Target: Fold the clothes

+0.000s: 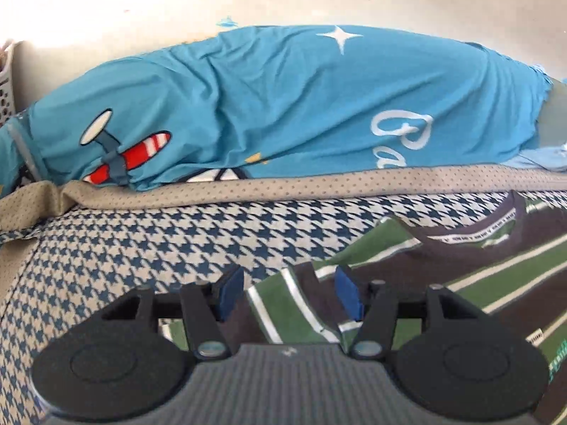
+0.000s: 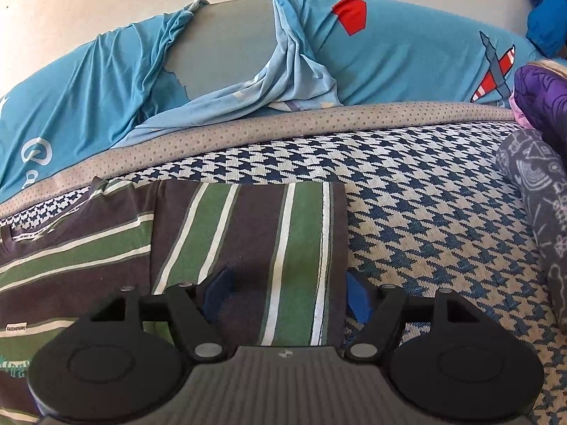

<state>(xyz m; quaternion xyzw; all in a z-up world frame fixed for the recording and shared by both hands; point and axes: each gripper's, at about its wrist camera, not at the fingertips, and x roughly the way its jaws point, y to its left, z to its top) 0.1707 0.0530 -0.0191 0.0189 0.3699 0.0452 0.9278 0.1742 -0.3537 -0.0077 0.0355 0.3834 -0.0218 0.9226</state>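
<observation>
Left wrist view alone shows a white perforated basket [image 1: 6, 85] at the frame edge; right wrist view alone shows purple clothes [image 2: 538, 95] and a folded-in sleeve. Striped shirt [image 2: 244, 241], green, brown and white, lies flat on the houndstooth bed [image 2: 425, 219], its bottom cut off. Left tool [image 1: 288, 292] spread over the shirt's edge, right tool [image 2: 288, 295] spread over the sleeve; neither pinches.

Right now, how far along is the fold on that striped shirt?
Done: the green, brown and white striped shirt has one sleeve side folded in over its body on the houndstooth cover. In hand: nothing; left claw and right claw stand open over it. Left: the other side and final folds.
</observation>
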